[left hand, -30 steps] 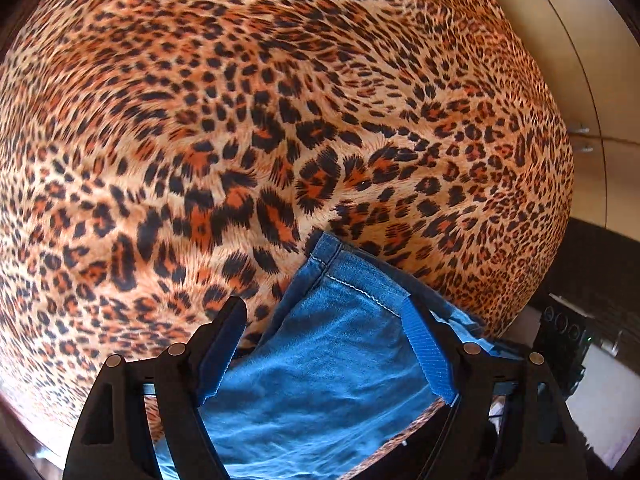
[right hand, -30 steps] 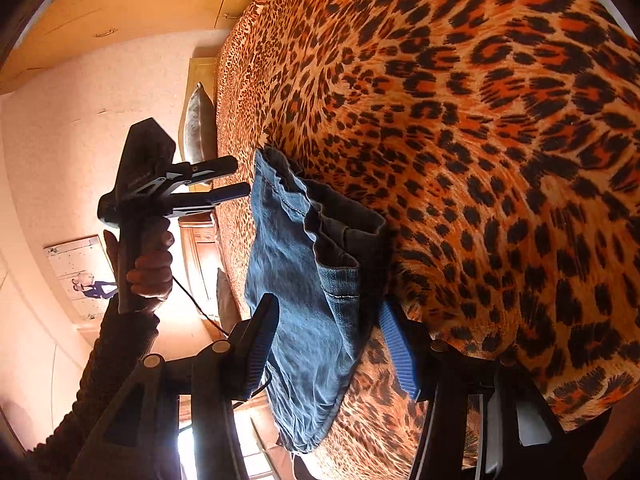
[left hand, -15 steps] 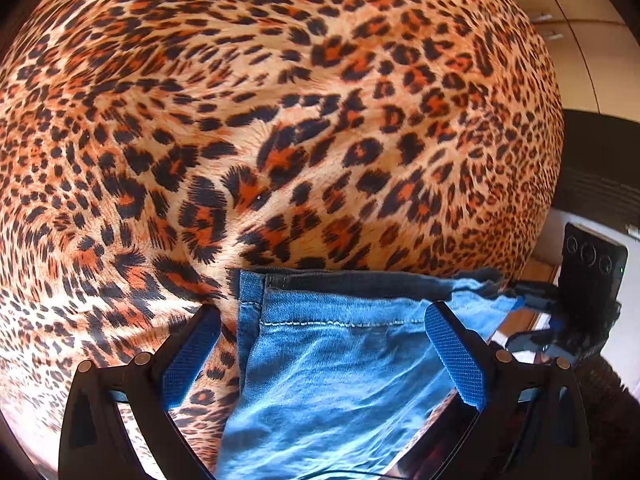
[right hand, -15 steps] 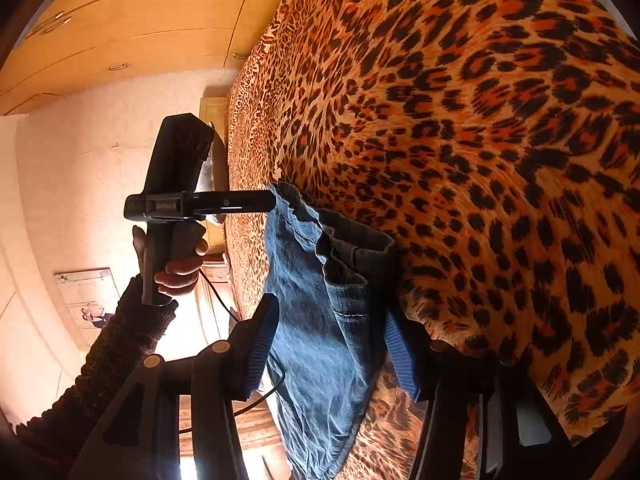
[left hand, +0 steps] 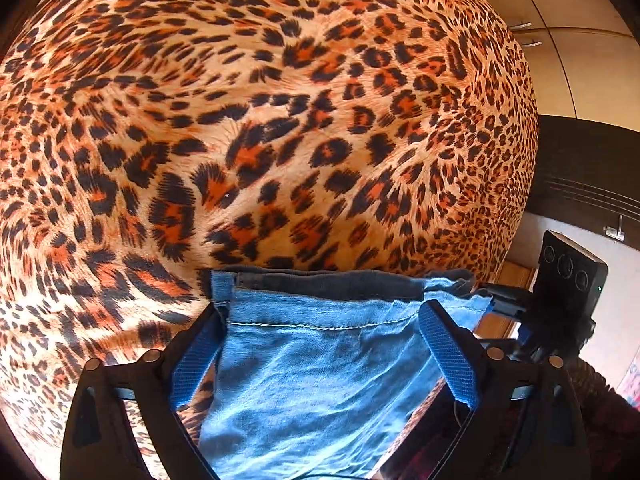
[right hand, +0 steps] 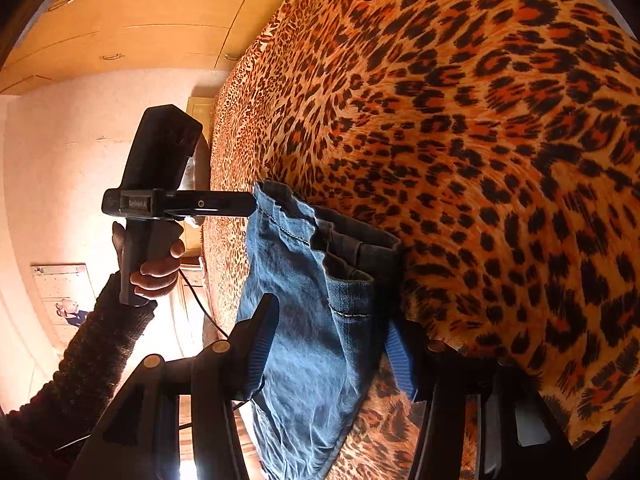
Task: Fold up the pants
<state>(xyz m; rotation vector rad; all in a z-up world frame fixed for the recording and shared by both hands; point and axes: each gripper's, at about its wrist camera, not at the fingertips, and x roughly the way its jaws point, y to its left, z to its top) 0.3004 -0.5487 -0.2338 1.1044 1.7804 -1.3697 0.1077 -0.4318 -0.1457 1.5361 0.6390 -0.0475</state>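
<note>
Blue denim pants [left hand: 320,376] hang over the near edge of a leopard-print bed [left hand: 280,120], their hem end lying on top. My left gripper [left hand: 320,320] is open, its blue pads on either side of the hem. In the right wrist view the left gripper [right hand: 250,205] reaches the far corner of the hem edge from the left. My right gripper [right hand: 332,336] is open, with the pants [right hand: 316,340] between its pads at the near corner. It shows at the right of the left wrist view [left hand: 496,300].
The leopard bedspread [right hand: 480,140] covers the bed. Wooden wardrobe doors [right hand: 140,12] stand beyond it. A pillow [right hand: 198,168] lies at the far end. A pink wall and floor lie past the bed's left side. A cable hangs below the person's hand [right hand: 158,272].
Both grippers have moved in on the hem end of the pants. The left gripper turned, so the hem now lies square between its pads. The pants edge has shifted a little up the bed.
</note>
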